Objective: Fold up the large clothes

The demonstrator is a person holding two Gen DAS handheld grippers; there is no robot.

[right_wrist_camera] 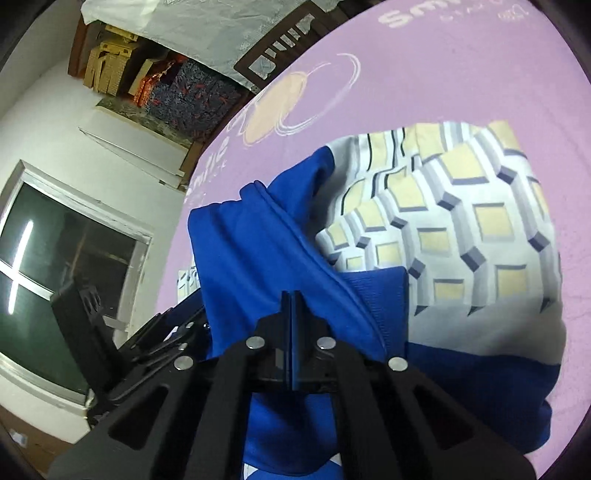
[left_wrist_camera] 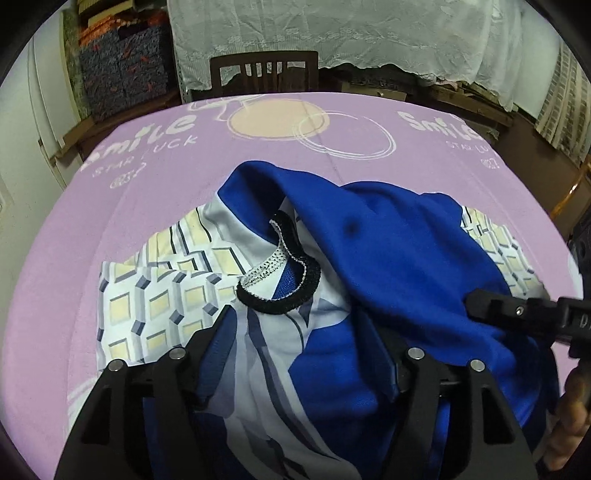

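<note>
A large blue shirt [left_wrist_camera: 399,258] with white, cube-patterned sleeves and a black collar [left_wrist_camera: 291,295] lies bunched on the pink tablecloth [left_wrist_camera: 147,184]. My left gripper [left_wrist_camera: 295,332] is open, its fingers [left_wrist_camera: 210,332] spread over the shirt's chest just below the collar. My right gripper [right_wrist_camera: 291,306] is shut on a fold of the blue fabric [right_wrist_camera: 258,251] and holds it up over the shirt; it also shows in the left wrist view [left_wrist_camera: 476,299] at the right. The patterned sleeve [right_wrist_camera: 461,229] lies beyond it.
A dark wooden chair [left_wrist_camera: 264,70] stands at the table's far edge. A lace-covered piece of furniture [left_wrist_camera: 351,33] and stacked boxes [left_wrist_camera: 122,55] are behind it. A window [right_wrist_camera: 55,280] is at the left of the right wrist view.
</note>
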